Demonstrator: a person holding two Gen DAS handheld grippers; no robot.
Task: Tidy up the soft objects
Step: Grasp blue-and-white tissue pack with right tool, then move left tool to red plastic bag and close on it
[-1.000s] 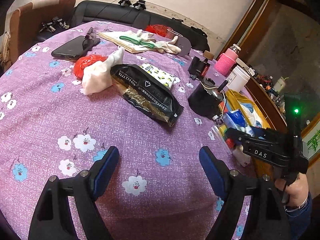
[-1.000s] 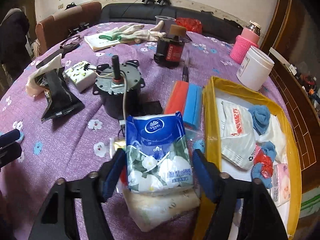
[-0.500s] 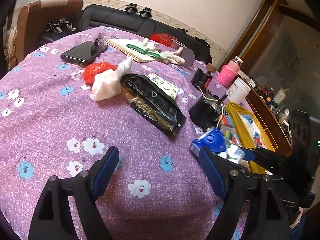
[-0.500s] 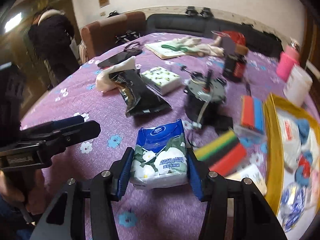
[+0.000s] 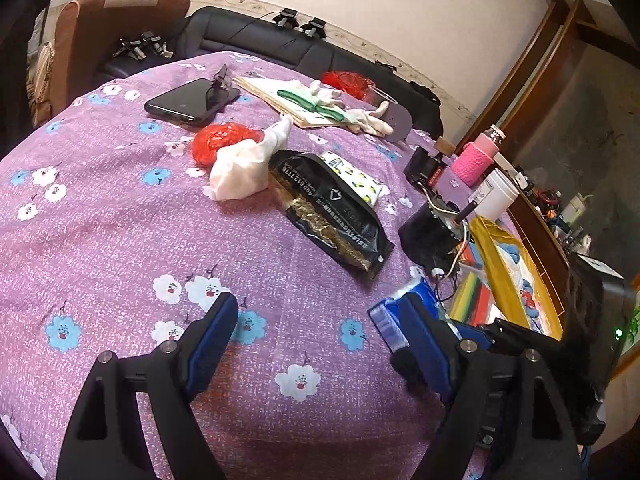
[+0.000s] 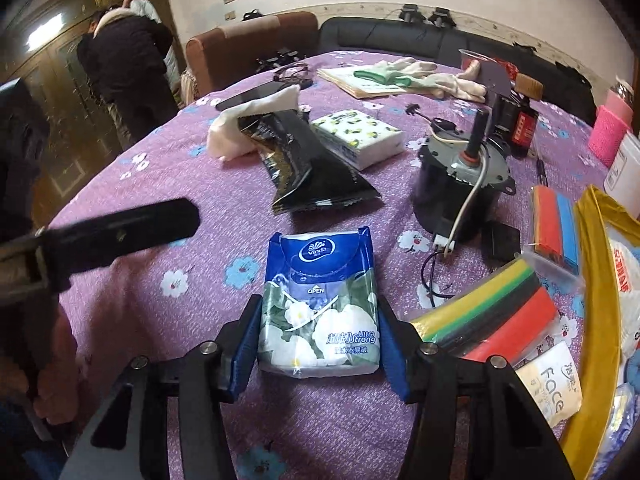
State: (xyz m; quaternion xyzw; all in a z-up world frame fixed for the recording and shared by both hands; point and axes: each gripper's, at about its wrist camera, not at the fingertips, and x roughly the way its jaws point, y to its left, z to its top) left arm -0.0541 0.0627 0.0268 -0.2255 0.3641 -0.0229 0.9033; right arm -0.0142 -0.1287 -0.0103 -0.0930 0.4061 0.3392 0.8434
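Note:
A blue Vinda tissue pack (image 6: 320, 300) sits between the blue pads of my right gripper (image 6: 316, 344). The pads press on its two sides while the jaws are opening slightly. The pack hangs low over the purple flowered tablecloth (image 6: 192, 184), left of the yellow tray (image 6: 596, 280). In the left wrist view the same pack (image 5: 384, 316) shows just behind my right finger. My left gripper (image 5: 320, 344) is open over bare cloth with nothing in it. One of its black fingers (image 6: 120, 228) reaches in from the left of the right wrist view.
A black snack bag (image 6: 308, 168), a lemon-print napkin pack (image 6: 360, 136), a white cloth bundle (image 5: 240, 168) and a red bag (image 5: 216, 142) lie mid-table. A motor (image 6: 460, 184), striped sponges (image 6: 488, 312) and a face-tissue pack (image 6: 552, 384) crowd the tray side. A person (image 6: 124, 68) stands far left.
My right gripper has carried the tissue pack left, away from the tray and the items it lay on, toward my left gripper. The left gripper stayed open and only turned a little.

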